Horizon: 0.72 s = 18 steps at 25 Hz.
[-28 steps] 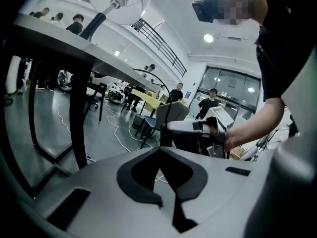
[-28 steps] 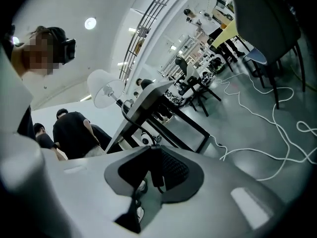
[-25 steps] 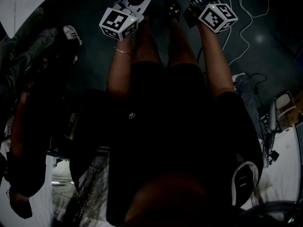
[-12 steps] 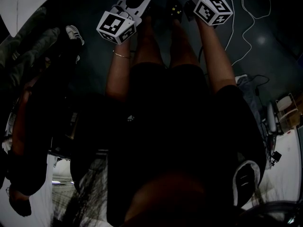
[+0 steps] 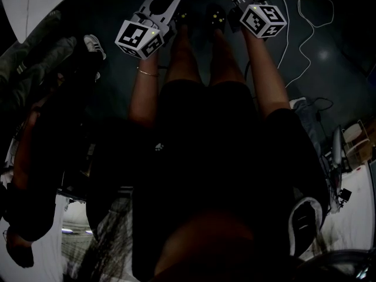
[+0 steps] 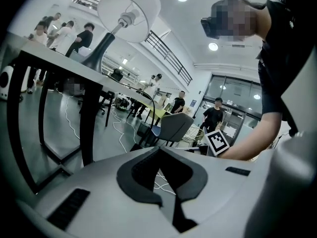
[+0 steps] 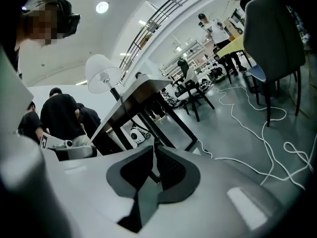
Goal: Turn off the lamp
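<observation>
**Item: lamp** (image 6: 130, 10). It had a white shade on a dark tapering stem and stood upright on a dark-framed table (image 6: 54, 62). In the left gripper view it sat high and to the left, well apart from the tool. In the right gripper view the lamp (image 7: 102, 73) stood above and left of the jaw line on the same table top, likewise well apart and untouched.

**Item: left gripper** (image 6: 159, 152). It had a light grey body with dark ribbed pads. The jaws stood parted, with floor showing through the gap and nothing between them. It was aimed below the lamp, toward the table's legs.

**Item: right gripper** (image 7: 153, 148). Its build was the same. The jaws had just been closing, leaving only a narrow slit. Nothing lay between them, and a dark table leg showed beyond.

**Item: surroundings.** White cables (image 7: 231, 160) trailed over the grey floor, and a grey chair (image 7: 275, 29) stood to the right. In the head view both grippers were held forward, side by side, over the person's legs (image 5: 194, 57).
</observation>
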### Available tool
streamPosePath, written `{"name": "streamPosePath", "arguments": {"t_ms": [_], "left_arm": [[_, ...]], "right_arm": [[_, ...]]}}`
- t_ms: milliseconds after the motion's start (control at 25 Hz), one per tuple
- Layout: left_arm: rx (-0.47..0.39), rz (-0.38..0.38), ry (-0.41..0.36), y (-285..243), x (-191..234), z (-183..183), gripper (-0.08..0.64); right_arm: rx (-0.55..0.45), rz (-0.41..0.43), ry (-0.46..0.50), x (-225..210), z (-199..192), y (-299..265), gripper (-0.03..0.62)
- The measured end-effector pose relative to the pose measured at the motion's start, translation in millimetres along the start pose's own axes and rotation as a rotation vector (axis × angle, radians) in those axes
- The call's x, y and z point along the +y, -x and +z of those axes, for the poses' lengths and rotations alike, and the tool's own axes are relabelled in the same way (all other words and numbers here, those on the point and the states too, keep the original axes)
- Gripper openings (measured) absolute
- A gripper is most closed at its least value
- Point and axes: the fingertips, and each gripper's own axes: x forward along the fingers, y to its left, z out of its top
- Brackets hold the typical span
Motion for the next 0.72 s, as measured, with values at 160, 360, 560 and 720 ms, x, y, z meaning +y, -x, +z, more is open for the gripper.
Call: {"name": "streamPosePath", "arguments": {"t_ms": [160,360,560,720], "left_arm": [[-0.024,0.021,0.009,10,-7,22,0.006],[-0.049,0.029,-0.025,14,-15,56,0.006],[-0.074,0.017,-0.042,18,-37,86,0.006],[-0.096,-0.013,-0.045,19,-57,108,0.006]], "right_arm": [[-0.037,0.010,-0.038,16,18,17,0.002],[-0.063,0.038,-0.053,35,45,29,0.002],[-0.082,0.068,-0.060,59,68,48,0.002],[-0.091,0.086,-0.067,76,88,64,0.002]]}}
